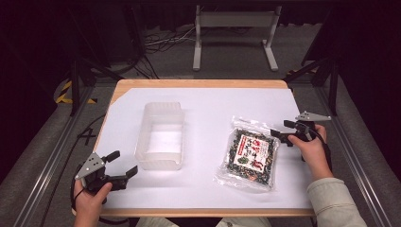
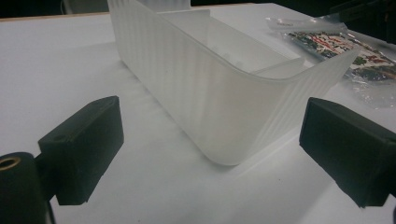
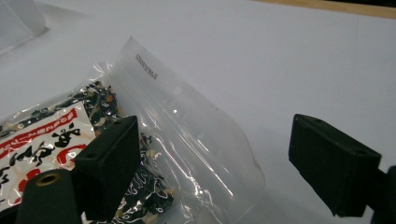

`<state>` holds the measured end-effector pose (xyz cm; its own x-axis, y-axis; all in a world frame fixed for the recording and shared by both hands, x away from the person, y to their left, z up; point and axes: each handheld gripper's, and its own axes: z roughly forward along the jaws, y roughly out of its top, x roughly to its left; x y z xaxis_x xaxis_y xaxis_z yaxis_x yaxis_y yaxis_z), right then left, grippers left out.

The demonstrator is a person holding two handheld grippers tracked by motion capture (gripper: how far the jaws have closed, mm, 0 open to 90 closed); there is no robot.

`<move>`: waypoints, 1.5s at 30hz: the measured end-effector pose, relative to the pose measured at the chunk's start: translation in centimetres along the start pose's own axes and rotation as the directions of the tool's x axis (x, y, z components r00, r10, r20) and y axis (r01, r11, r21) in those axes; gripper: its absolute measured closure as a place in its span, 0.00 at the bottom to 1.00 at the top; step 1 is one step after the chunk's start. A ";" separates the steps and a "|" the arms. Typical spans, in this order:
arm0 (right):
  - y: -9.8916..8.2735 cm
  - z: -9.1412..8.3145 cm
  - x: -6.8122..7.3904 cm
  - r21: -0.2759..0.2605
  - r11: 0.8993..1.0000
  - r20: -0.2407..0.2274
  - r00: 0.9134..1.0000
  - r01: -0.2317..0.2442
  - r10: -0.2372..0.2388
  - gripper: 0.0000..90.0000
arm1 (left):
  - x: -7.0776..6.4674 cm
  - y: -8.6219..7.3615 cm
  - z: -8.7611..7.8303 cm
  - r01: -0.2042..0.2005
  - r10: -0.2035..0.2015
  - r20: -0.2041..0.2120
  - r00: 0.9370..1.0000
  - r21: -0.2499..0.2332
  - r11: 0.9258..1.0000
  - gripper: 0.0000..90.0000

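The right gripper (image 1: pixel 283 132) straddles the clear edge of the snack bag (image 1: pixel 249 154), jaws apart; the left gripper (image 1: pixel 122 165) rests open near the plastic bin (image 1: pixel 161 135).

I see a glossy clear plastic bag (image 1: pixel 249 153) at 3 o'clock, a frosted ribbed plastic bin (image 1: pixel 161 136), and a matt white sheet (image 1: pixel 208 184).

clear bag (image 1: pixel 249 153) with red-white label, frosted white bin (image 1: pixel 161 135).
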<state>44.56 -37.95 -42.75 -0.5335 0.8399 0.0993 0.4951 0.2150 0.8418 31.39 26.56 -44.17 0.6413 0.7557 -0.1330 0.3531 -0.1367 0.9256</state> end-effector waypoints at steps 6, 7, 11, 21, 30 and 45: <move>-0.5 0.4 -0.2 0.038 0.999 -0.027 0.999 -0.025 0.026 0.22 | -0.1 0.0 0.0 0.012 -0.012 0.005 1.000 -0.008 1.000 0.08; -0.6 0.5 -0.2 0.045 0.999 -0.031 0.999 -0.027 0.029 0.22 | -0.1 0.0 0.1 0.011 -0.011 0.007 1.000 -0.013 1.000 0.08; -0.8 0.8 -0.2 0.061 0.998 -0.034 0.999 -0.028 0.030 0.22 | -0.2 0.0 0.2 0.012 -0.012 0.012 1.000 -0.019 1.000 0.08; -0.8 1.0 -0.2 0.086 0.995 -0.055 0.997 -0.041 0.046 0.26 | -0.2 0.0 0.1 0.005 -0.005 0.009 1.000 -0.015 1.000 0.08; -0.9 1.1 -0.3 0.123 0.990 -0.084 0.994 -0.066 0.077 0.39 | -0.2 0.0 0.2 0.008 -0.008 0.004 1.000 -0.012 1.000 0.08; -0.5 0.3 0.1 0.150 0.988 -0.108 0.993 -0.033 0.050 0.91 | -0.3 0.0 0.2 0.008 -0.008 0.012 1.000 -0.009 1.000 0.08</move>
<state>44.43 -37.82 -43.35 -0.5795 0.7906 0.1981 0.6097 0.2592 0.7491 31.34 26.18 -44.17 0.6465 0.7492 -0.1441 0.3520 -0.1253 0.9276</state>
